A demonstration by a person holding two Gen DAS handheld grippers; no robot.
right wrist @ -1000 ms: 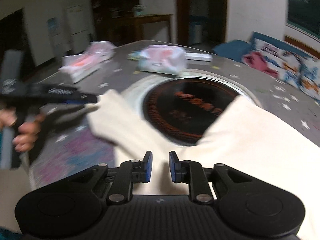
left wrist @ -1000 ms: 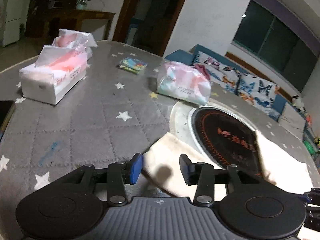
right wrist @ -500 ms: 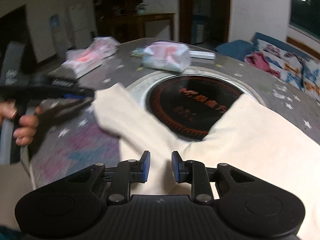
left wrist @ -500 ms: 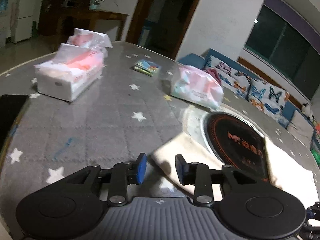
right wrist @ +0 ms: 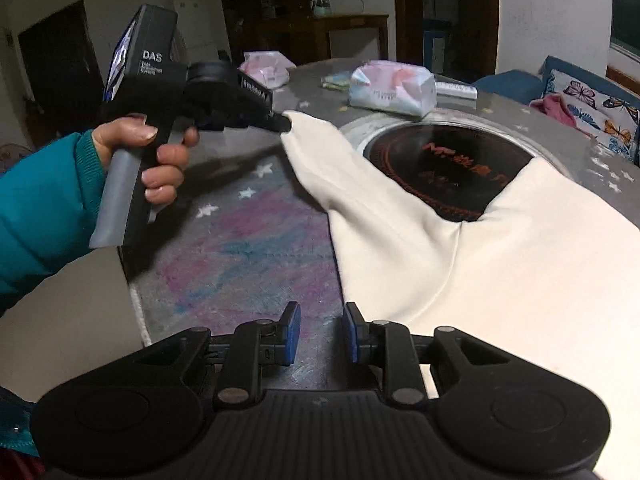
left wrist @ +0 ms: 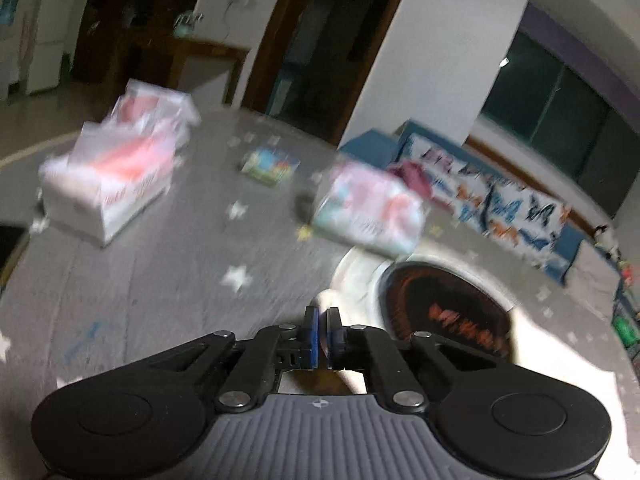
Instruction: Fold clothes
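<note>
The left gripper (left wrist: 320,330) has just been closing, and its fingers now stand together, clamped on the tip of the cream garment's (right wrist: 500,256) sleeve (right wrist: 320,152); a second ago they stood apart over that same cuff with nothing pinched. That suggests the grasp is made and the sleeve is ready to be lifted and carried inward across the body of the garment, the first fold. The garment lies spread on the grey starred surface (right wrist: 240,256), partly covering the round black cooktop (right wrist: 452,160) set into it. The right gripper (right wrist: 319,334) hovers with its fingers a little apart and nothing between them, over bare surface just beside the garment's near edge. The right wrist view shows what the left one cannot: the person's hand (right wrist: 160,152) in a teal sleeve holding the left gripper's handle, and the sleeve tip drawn up into a peak at the fingers. The left wrist view is blurred, but it alone shows both tissue packs (left wrist: 116,184) near the far edge of the surface and a small colourful packet (left wrist: 270,166).
</note>
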